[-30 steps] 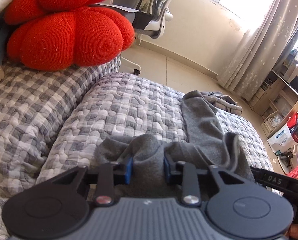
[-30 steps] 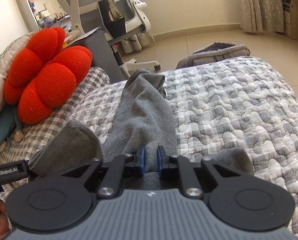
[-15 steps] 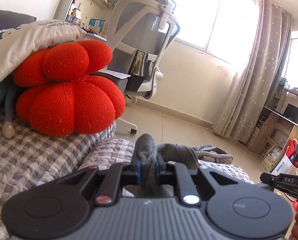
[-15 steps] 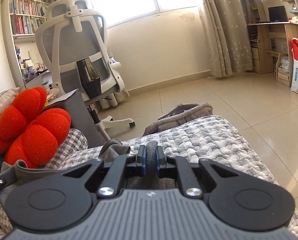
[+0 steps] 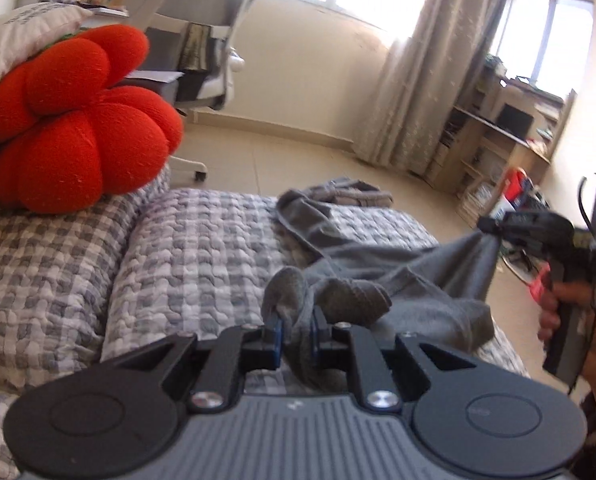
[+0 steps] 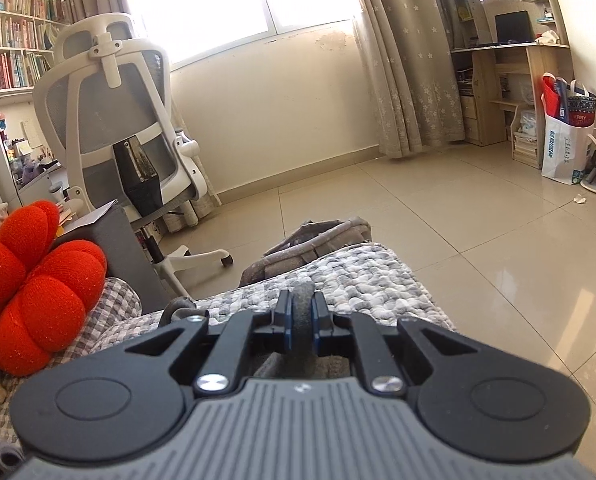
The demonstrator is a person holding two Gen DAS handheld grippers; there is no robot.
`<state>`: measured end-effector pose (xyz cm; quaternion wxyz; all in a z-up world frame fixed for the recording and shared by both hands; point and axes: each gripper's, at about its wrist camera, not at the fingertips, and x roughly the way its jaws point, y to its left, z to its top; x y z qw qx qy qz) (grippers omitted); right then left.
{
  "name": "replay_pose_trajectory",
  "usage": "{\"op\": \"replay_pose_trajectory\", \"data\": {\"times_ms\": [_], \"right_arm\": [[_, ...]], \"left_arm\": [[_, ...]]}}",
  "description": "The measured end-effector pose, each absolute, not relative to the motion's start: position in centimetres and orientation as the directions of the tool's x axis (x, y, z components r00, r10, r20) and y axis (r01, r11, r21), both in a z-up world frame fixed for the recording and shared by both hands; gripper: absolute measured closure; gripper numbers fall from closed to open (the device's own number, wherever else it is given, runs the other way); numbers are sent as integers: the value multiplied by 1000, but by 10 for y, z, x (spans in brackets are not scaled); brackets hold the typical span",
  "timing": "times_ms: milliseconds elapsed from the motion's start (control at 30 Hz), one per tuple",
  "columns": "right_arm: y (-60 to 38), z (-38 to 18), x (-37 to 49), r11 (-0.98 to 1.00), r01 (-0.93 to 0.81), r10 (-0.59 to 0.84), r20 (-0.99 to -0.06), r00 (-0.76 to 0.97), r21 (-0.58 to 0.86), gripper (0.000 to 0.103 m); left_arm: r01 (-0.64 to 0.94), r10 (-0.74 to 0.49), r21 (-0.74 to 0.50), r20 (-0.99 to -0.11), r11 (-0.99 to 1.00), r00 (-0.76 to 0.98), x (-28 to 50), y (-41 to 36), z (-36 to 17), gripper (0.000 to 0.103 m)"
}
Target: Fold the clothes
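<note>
Both tongs are clamped on the grey garment: left tongs (image 5: 296, 330) pinch one bunched edge, right tongs (image 6: 301, 320) another, cloth (image 5: 378, 264) stretched between them above the bed (image 5: 202, 240). Looks like the lift-and-spread step; next, lay it flat.

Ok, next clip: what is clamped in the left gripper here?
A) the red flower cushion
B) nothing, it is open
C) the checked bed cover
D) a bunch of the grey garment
D: the left gripper pinches a bunch of the grey garment between its blue pads.
</note>
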<state>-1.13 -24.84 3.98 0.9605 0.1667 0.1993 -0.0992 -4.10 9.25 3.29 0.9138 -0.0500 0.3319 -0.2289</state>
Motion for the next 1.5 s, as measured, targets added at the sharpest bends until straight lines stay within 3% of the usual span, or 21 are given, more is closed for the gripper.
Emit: {"op": "replay_pose_trajectory", "data": {"times_ms": [233, 467, 533, 633, 767, 1033, 1200, 1300, 1400, 1433, 1500], "right_arm": [[-257, 39, -20, 916, 264, -104, -456, 884, 303, 91], [-261, 24, -21, 916, 264, -51, -566, 823, 302, 91], [-264, 19, -21, 917, 258, -28, -597, 802, 304, 90], [-269, 18, -24, 911, 253, -6, -603, 797, 327, 88], [-273, 21, -28, 892, 239, 29, -577, 816, 384, 88], [-262, 50, -42, 888, 120, 94, -432, 897, 443, 88], [-250, 49, -39, 923, 109, 68, -435, 898, 369, 88], [-250, 43, -34, 930, 115, 60, -451, 890, 350, 88], [-252, 37, -29, 933, 122, 55, -469, 882, 337, 88], [-252, 35, -28, 935, 123, 54, -476, 878, 333, 88], [-252, 32, -27, 937, 125, 53, -487, 872, 326, 88]], "left_arm": [[531, -460, -148, -718, 834, 522, -57, 74, 12, 90], [602, -438, -100, -780, 792, 447, -63, 69, 2, 87], [606, -456, -117, -772, 787, 443, -62, 73, 6, 80], [602, -512, -172, -730, 779, 454, -63, 83, 18, 56], [584, -554, -222, -677, 781, 485, -57, 85, 30, 42], [549, -539, -238, -686, 801, 489, -19, 49, 17, 35], [489, -513, -267, -711, 830, 482, 19, 25, -4, 38], [457, -505, -285, -711, 843, 488, 37, 16, -12, 48], [431, -492, -291, -720, 854, 489, 46, 9, -19, 69], [420, -482, -288, -726, 861, 490, 48, 8, -22, 81], [403, -461, -274, -734, 873, 499, 49, 6, -24, 90]]}}
